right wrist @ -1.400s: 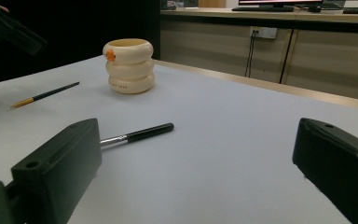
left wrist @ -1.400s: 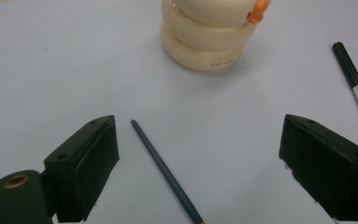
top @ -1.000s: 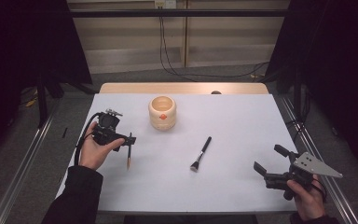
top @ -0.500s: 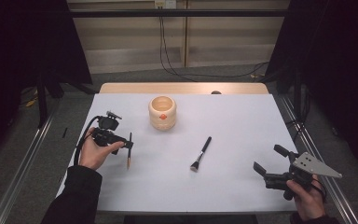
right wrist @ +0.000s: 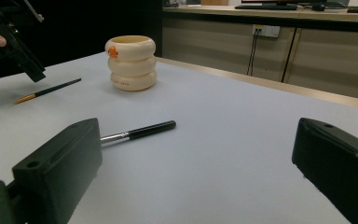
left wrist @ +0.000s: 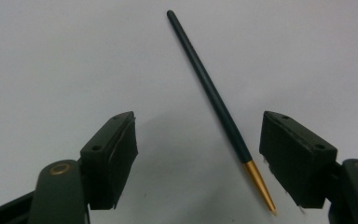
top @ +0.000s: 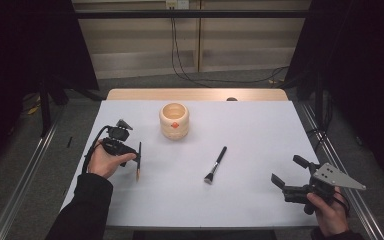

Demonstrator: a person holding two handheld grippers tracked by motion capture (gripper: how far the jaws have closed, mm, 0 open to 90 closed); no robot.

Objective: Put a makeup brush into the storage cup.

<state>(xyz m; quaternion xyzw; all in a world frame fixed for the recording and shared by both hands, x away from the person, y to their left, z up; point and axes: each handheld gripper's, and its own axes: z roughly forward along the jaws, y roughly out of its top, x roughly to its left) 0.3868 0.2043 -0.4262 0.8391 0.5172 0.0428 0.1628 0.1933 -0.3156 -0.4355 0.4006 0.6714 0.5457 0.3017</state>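
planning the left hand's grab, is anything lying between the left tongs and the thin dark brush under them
Nothing: in the left gripper view the left tongs stand open over bare white table, with the thin dark brush lying between the jaws.

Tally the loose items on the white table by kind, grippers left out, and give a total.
Brushes: 2, a thin dark one with a gold tip between the open jaws of the left gripper, and a makeup brush mid-table.
Holders: 1, a cream ringed pot.
Total: 3
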